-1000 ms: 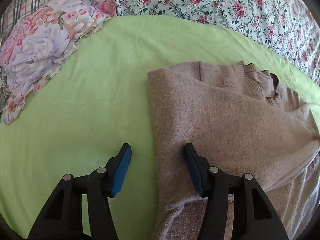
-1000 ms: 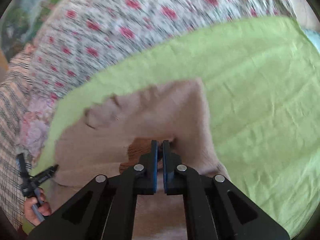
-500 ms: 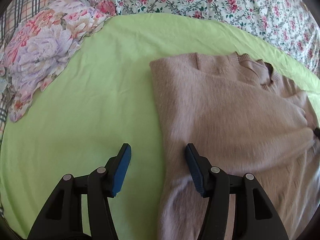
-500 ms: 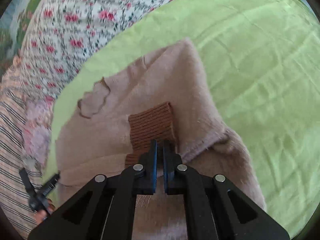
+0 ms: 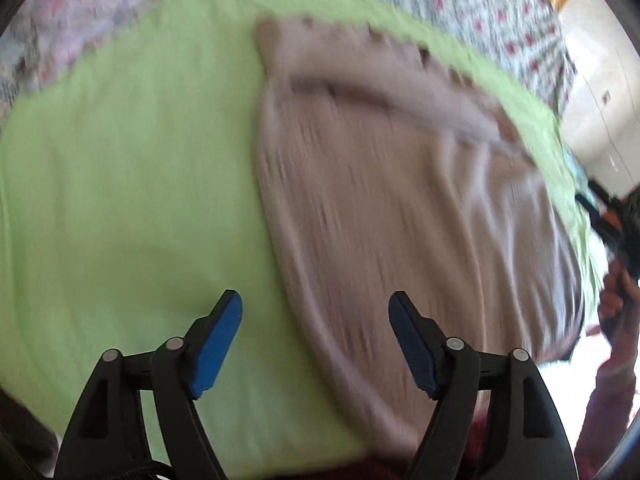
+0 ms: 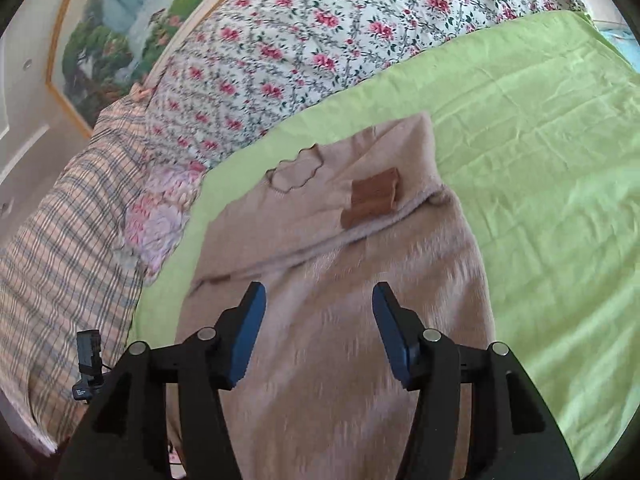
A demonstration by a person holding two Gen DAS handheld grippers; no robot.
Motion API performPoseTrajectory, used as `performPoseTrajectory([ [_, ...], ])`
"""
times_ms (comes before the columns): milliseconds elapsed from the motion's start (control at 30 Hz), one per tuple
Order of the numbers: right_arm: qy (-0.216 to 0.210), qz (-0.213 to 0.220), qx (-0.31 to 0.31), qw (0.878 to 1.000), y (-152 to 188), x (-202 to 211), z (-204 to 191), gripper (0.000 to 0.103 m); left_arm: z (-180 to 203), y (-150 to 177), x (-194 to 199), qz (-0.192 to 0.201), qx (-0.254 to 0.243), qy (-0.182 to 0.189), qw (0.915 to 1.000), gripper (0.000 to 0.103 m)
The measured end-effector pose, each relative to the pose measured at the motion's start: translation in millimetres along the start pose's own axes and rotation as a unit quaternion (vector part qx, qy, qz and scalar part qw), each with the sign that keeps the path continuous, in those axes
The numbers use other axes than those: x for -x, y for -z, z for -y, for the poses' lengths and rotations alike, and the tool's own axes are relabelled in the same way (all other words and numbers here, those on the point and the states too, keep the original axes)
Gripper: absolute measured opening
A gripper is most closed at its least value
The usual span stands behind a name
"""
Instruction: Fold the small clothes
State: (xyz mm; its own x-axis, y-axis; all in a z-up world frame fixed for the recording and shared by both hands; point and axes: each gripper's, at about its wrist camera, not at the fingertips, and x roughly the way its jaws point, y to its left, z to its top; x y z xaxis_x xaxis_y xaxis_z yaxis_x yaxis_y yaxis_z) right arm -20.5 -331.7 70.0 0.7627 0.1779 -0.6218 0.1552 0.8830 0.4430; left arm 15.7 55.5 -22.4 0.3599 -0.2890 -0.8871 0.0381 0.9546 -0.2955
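Note:
A small beige knit sweater (image 6: 336, 304) lies on a green sheet (image 6: 552, 184), both sleeves folded across its body. A brown ribbed cuff (image 6: 372, 198) rests on it below the scalloped neckline (image 6: 296, 170). My right gripper (image 6: 318, 334) is open and empty above the sweater's lower body. In the blurred left wrist view the sweater (image 5: 400, 208) fills the right half. My left gripper (image 5: 314, 344) is open and empty, straddling the sweater's left edge near the sheet's (image 5: 132, 184) front edge.
A floral quilt (image 6: 320, 40) lies behind the sheet, with a plaid blanket (image 6: 60, 232) and a floral pillow (image 6: 160, 220) at the left. A framed picture (image 6: 120, 32) hangs on the wall. The other hand and gripper (image 5: 616, 248) show at the right of the left wrist view.
My right gripper let go of the brown cuff, opened and pulled back toward the hem. My left gripper swung back and right, its view now blurred.

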Motion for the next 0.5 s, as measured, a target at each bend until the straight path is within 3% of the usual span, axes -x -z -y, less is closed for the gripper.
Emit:
performPoseTrajectory([
  [33,-0.002,0.001,0.002,1.0,8.3,6.7,0.2,0.057,3.8,14.6,-4.4,-0.017,-0.005,-0.002,0.9998,0.076],
  [133,0.0,0.001,0.007,1.0,28.4,24.9,1.7,0.057,28.3,50.0,1.5,-0.006,-0.086,-0.055,0.9948,0.074],
  [200,-0.004,0.0,0.01,1.0,38.7,34.9,1.9,0.057,33.6,71.4,2.7,-0.018,-0.115,-0.05,0.9919,0.067],
  [300,-0.005,-0.002,0.024,1.0,54.3,53.5,3.2,0.057,34.5,94.8,4.8,-0.016,-0.146,-0.041,0.9883,0.066],
  [367,-0.005,-0.006,0.031,0.999,61.2,61.3,4.5,0.057,34.5,97.4,7.3,-0.011,-0.142,-0.015,0.9897,0.066],
  [433,-0.012,-0.016,0.036,0.999,68.3,68.1,6.5,0.057,32.9,95.4,9.0,-0.017,-0.118,0.053,0.9914,0.066],
  [500,-0.024,-0.031,0.041,0.998,76.4,75.5,9.5,0.057,31.8,95.0,7.6,-0.018,-0.106,0.071,0.9917,0.071],
])
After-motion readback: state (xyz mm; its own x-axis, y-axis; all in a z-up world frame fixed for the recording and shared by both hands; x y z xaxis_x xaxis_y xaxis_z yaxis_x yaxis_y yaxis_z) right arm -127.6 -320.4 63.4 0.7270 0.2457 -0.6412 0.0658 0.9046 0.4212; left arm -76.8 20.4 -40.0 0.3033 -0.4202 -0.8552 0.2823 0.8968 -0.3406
